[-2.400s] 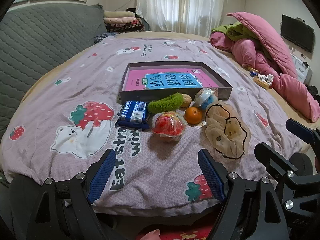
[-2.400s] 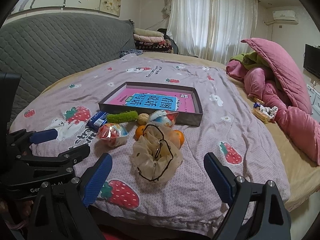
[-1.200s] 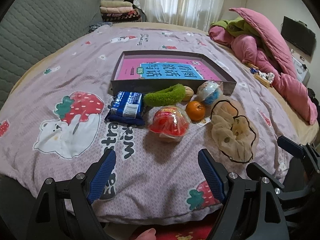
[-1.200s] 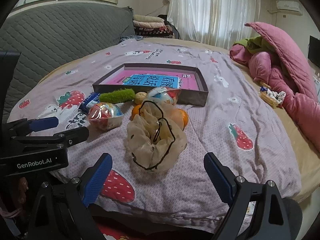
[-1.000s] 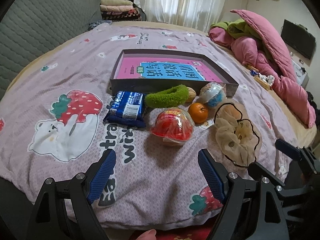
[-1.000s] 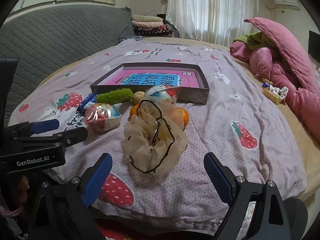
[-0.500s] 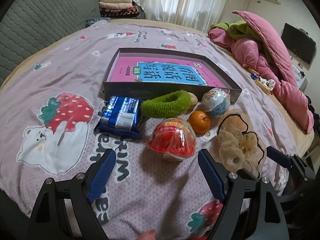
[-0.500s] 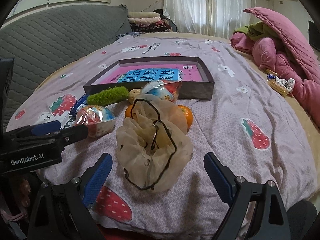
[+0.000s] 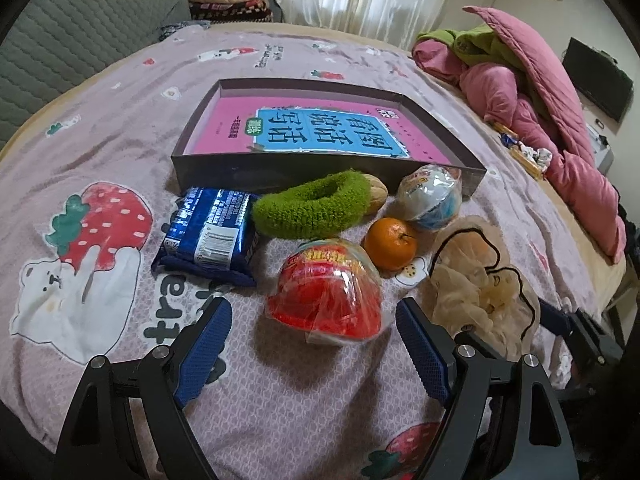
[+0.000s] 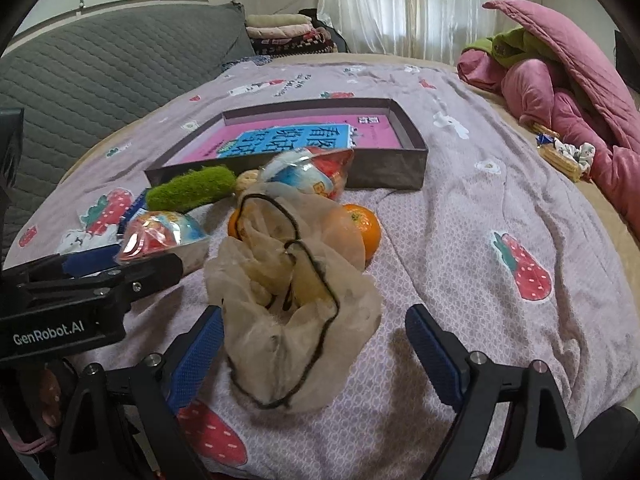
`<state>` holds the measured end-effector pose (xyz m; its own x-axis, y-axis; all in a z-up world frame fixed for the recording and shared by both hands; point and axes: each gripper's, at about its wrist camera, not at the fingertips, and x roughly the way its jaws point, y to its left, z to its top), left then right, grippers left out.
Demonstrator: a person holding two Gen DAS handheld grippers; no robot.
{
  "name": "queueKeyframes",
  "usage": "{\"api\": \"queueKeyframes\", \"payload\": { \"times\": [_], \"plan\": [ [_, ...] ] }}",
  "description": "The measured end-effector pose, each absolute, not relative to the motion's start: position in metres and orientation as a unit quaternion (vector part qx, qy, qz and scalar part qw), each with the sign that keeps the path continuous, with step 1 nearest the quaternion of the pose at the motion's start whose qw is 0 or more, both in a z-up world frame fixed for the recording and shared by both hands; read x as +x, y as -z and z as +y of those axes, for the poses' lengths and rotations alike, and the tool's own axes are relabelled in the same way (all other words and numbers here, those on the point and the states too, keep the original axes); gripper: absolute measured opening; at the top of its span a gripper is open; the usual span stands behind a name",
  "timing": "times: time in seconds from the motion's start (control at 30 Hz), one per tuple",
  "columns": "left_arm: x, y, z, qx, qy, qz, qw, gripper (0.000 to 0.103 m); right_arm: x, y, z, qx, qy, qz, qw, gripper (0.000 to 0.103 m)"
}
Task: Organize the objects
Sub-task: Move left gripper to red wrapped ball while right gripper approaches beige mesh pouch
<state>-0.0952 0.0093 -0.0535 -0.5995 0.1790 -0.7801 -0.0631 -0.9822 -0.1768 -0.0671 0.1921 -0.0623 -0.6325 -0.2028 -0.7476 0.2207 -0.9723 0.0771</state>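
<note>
Both grippers spread, nothing held

- Your left gripper [image 9: 314,338] has black angular arms; ribbed blue pads [image 9: 205,344]; silver screws
- Your right gripper [image 10: 314,350] matches; "GenRobot.AI" marks the left's side

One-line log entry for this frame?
left gripper: open, before red capsule | right gripper: open, at scrunchie | tray: holds book only

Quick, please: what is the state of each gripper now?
Left gripper: open, holding nothing.
Right gripper: open, holding nothing.
</note>
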Motion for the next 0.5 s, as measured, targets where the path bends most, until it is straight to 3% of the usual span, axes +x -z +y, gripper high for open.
{"api": "queueKeyframes", "payload": {
  "times": [0.27,0.5],
  "plan": [
    [-0.105,0.06,0.011,-0.457,-0.884,-0.073,0.067,0.085,-0.07,0.067,0.185,0.418,0.9,0.013,0.124,0.081],
    [-0.111,0.061,0.013,-0.464,-0.877,-0.089,0.09,0.085,-0.072,0.067,0.182,0.412,0.9,0.016,0.141,0.057]
  ]
}}
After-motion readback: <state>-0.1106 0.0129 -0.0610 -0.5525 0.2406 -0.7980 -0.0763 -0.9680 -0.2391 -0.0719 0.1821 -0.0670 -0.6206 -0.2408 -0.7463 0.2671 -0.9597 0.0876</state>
